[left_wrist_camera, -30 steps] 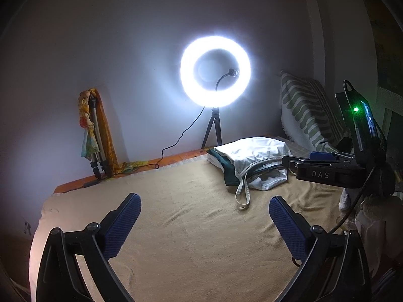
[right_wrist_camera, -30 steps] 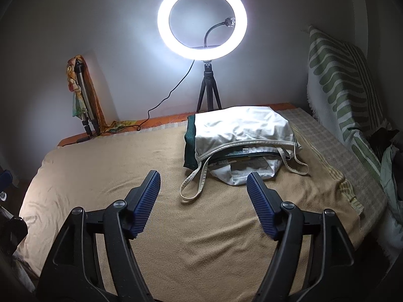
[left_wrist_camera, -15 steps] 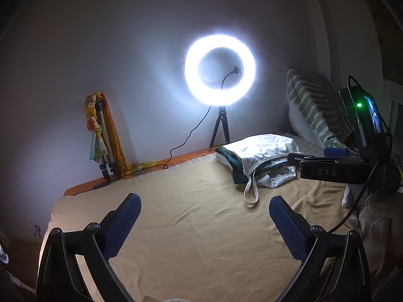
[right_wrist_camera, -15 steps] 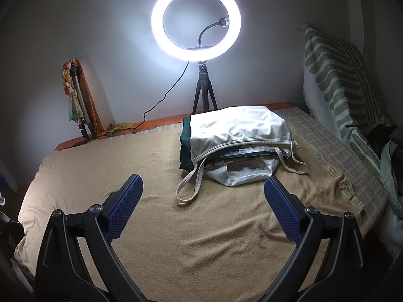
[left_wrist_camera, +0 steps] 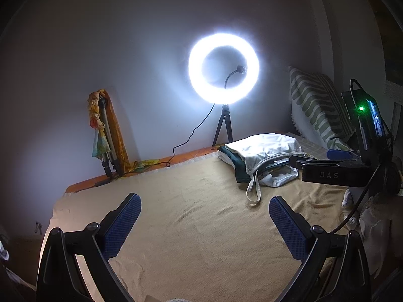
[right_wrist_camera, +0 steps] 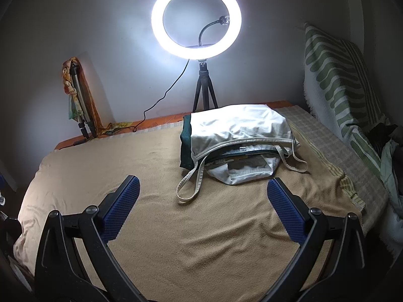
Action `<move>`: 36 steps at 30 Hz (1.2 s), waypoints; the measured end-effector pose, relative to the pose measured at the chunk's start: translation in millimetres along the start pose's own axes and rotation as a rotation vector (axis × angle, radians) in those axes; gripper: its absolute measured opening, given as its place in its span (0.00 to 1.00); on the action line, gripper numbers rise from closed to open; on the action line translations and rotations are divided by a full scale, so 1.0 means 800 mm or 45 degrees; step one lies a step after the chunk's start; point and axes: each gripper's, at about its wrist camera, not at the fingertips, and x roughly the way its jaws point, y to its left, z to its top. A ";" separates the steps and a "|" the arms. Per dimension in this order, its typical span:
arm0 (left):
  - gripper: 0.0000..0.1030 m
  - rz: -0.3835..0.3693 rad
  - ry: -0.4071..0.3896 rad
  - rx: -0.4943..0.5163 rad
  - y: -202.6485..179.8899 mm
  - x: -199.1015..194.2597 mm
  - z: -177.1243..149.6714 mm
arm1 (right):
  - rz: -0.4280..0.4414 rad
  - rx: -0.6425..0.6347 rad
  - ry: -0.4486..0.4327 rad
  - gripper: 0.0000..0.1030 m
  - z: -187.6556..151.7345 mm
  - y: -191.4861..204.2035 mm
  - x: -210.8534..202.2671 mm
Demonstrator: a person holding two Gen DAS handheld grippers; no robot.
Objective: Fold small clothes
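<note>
Both tongs are spread wide and grasp nothing: the left tongs (left_wrist_camera: 204,220) and the right tongs (right_wrist_camera: 203,200) hang above the tan blanket (right_wrist_camera: 201,239) on the bed. Near the far edge lies the pile of small clothes (right_wrist_camera: 236,136), white cloth over dark green, its straps trailing toward the right tongs. Behind it glows a ring light (right_wrist_camera: 196,19).

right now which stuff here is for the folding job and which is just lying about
For the job:
white strappy garment atop the clothes pile
dark green cloth beneath it
open left gripper
open right gripper

Just lying about:
lit ring light on tripod
green striped pillow
folded tripod against wall
tan blanket underneath
</note>
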 end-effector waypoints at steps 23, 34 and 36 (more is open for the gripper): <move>1.00 -0.023 0.019 -0.026 0.005 -0.004 -0.001 | 0.004 -0.025 0.004 1.00 -0.003 0.005 0.003; 1.00 -0.007 0.022 -0.044 0.011 -0.003 -0.002 | 0.003 -0.028 0.005 1.00 -0.004 0.007 0.003; 1.00 -0.003 0.019 -0.042 0.011 -0.003 -0.003 | 0.002 -0.026 0.005 1.00 -0.004 0.007 0.003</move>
